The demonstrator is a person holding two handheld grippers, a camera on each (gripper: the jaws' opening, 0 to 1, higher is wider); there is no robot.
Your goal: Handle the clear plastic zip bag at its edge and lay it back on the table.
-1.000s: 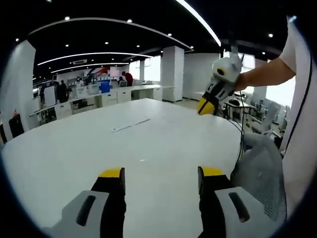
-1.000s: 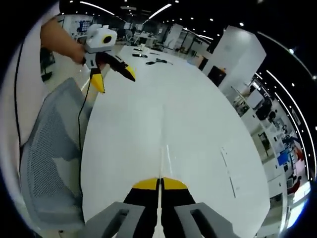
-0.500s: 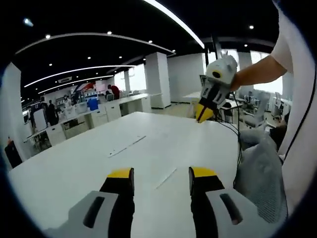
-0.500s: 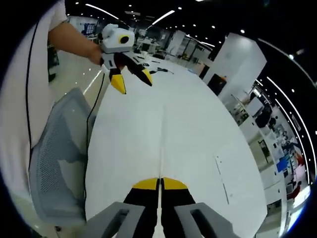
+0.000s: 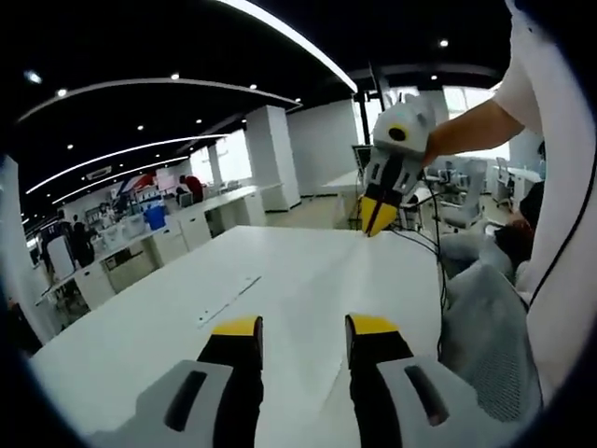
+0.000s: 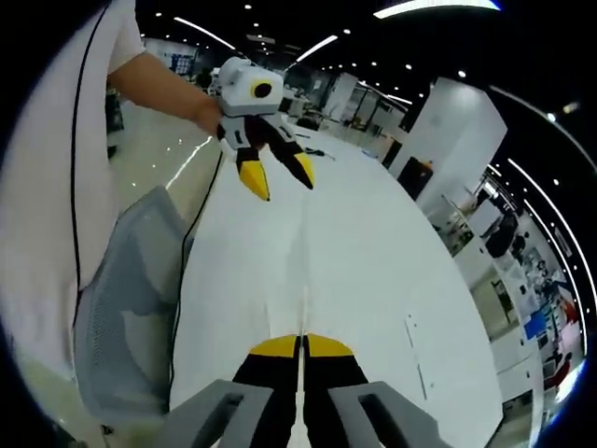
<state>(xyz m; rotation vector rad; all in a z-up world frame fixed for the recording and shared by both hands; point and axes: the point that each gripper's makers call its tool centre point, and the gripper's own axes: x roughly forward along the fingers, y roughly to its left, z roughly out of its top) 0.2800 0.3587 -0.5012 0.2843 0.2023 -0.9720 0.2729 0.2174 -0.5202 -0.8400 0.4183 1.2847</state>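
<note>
Under ceiling strip lights [image 5: 280,33], white table [image 5: 280,280].

The clear zip bag is too faint against the white tabletop [image 6: 354,261] to make out; only a thin pale line runs up from the closed tips of the right hand-held gripper [image 6: 300,343]. The tabletop's near edge is cut off below the left hand-held gripper [image 5: 300,329]. The mesh chair [image 5: 490,336] beside the tabletop is cropped. The distant people by the desks [image 5: 187,229] are too small to tell.
</note>
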